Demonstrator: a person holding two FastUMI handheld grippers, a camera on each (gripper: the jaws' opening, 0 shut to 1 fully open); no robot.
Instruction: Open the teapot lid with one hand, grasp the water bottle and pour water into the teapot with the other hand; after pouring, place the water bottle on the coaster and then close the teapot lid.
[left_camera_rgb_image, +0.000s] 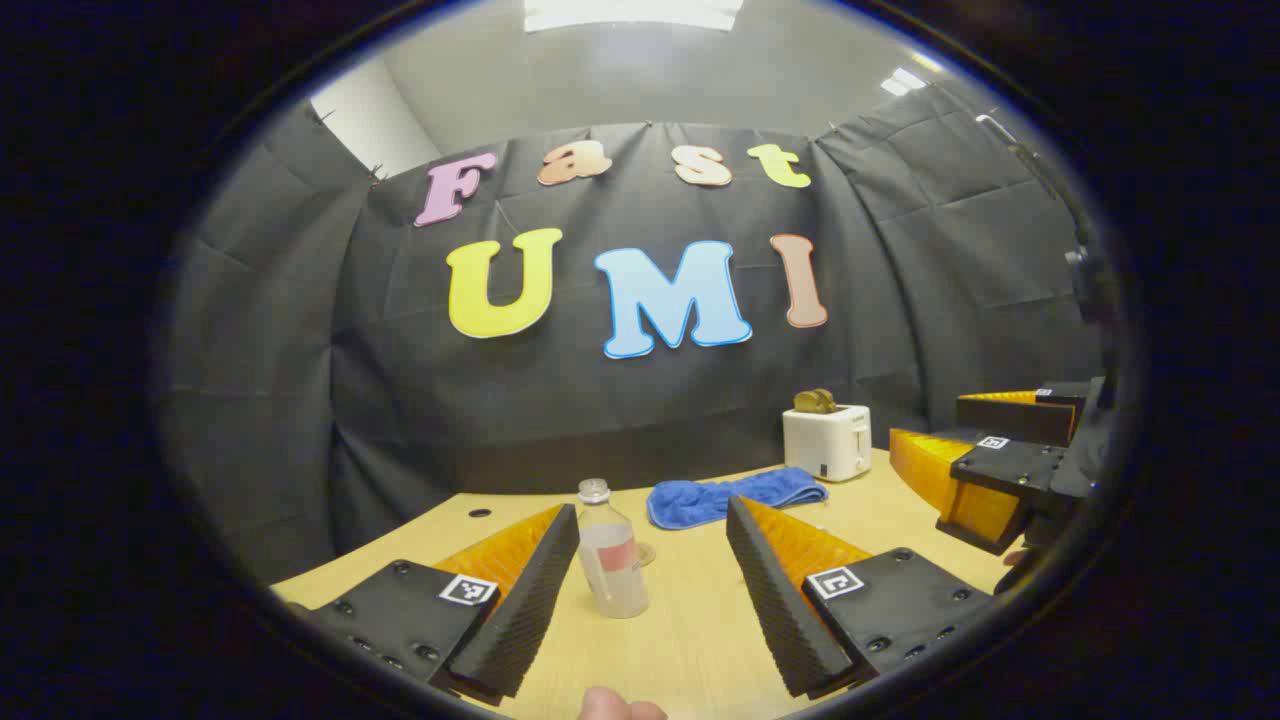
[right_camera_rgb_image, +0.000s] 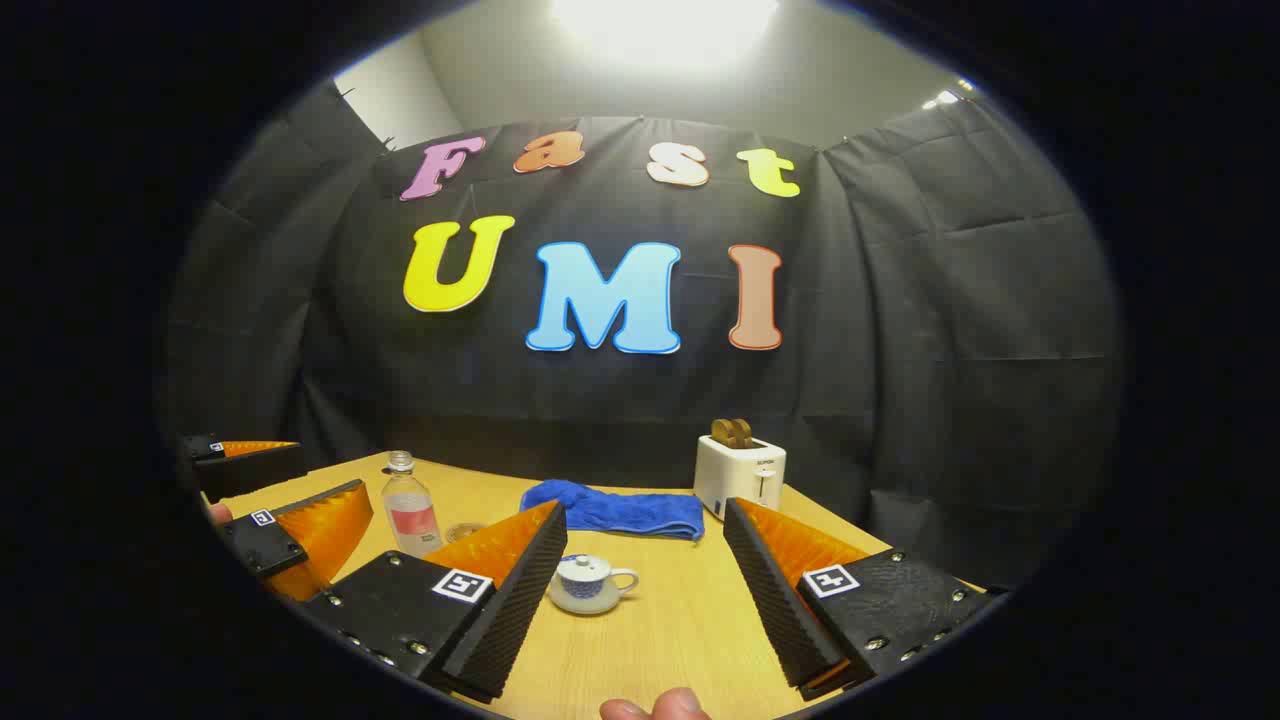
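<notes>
Both grippers: spread wide, holding nothing.
Left gripper (left_camera_rgb_image: 652, 525): water bottle (left_camera_rgb_image: 612, 552) stands ahead between its fingers, untouched.
Right gripper (right_camera_rgb_image: 645, 530): teapot (right_camera_rgb_image: 590, 580) ahead, lid on.

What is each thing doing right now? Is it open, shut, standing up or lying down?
Water bottle: upright on the table, cap on, untouched.
Teapot: upright, lid on.
Left gripper: open, holding nothing.
Right gripper: open, holding nothing.
Blue towel: lying crumpled on the table.
Toaster: upright, toast sticking up.

Clear plastic water bottle (left_camera_rgb_image: 612, 553); glazed glossy teapot (right_camera_rgb_image: 590, 580); matt wood-grain table (right_camera_rgb_image: 660, 630); soft blue cloth (right_camera_rgb_image: 615, 508).
</notes>
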